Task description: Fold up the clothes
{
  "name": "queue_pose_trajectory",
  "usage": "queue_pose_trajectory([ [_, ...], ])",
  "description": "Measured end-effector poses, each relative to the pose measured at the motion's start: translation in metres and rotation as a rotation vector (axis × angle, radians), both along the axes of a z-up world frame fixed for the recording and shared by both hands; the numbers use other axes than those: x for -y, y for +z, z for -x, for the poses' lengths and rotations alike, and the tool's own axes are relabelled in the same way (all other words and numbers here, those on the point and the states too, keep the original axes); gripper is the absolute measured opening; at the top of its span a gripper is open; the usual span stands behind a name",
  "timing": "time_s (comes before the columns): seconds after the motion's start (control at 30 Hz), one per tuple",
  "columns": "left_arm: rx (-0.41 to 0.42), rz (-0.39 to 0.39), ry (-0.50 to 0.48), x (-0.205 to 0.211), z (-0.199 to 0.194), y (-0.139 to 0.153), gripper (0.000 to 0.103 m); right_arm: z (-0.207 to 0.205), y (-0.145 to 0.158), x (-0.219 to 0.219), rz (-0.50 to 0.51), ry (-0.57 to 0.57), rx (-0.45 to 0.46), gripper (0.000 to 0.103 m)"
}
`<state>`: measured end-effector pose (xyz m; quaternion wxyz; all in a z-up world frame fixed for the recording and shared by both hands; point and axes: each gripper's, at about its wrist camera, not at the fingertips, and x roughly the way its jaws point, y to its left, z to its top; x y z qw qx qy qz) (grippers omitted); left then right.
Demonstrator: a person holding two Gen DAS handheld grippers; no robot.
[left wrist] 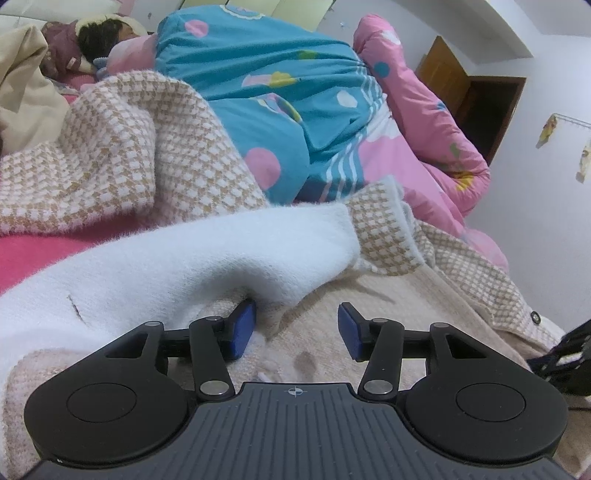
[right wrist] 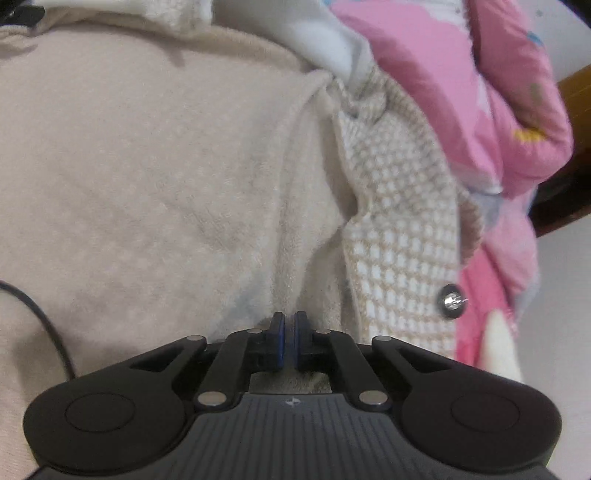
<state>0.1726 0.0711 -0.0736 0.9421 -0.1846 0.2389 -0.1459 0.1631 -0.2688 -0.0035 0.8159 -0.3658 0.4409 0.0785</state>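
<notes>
Bed (left wrist: 26,254) with a hot-pink sheet is the work surface, white walls and a brown wooden door (left wrist: 480,96) behind it on the right. A pink quilt (left wrist: 424,122) with a blue patterned side is heaped along the far side of the bed, a person lies under it with the head (left wrist: 103,33) at the far left, beige cloth beside the head.

Cardigan (left wrist: 354,321), tan-and-white check knit with a plain beige inner face, lies spread on the sheet on the near side of the quilt, inner face up in the middle. Long axis hard to tell, it looks to run roughly left-right across the left wrist view. One checked sleeve (left wrist: 122,155) is bunched up at the far left against the quilt. A white fluffy fold (left wrist: 192,254) lies across the near part, its checked cuff end pointing right toward the quilt. Button edge runs along the right side, dark button (right wrist: 451,295) near the quilt's lower edge.

Left gripper (left wrist: 295,328) sits low over the beige inner face, fingers spread wide, left blue pad (left wrist: 242,332) tucked just under the white fold, right pad clear of it.

Right gripper (right wrist: 289,339) has its pads pressed nearly together over the beige fabric just left of the button edge; cannot tell if cloth is pinched between them, view is blurred
</notes>
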Motion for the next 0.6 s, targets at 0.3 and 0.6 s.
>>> queue_pose_trajectory([
  [0.3, 0.027, 0.022, 0.018, -0.005, 0.006, 0.004, 0.050, 0.087, -0.010, -0.057, -0.070, 0.335, -0.116, 0.015],
  [0.6, 0.059, 0.003, 0.045, -0.004, 0.012, 0.005, 0.052, -0.006, 0.043, -0.069, -0.385, 0.140, 0.090, 0.029],
])
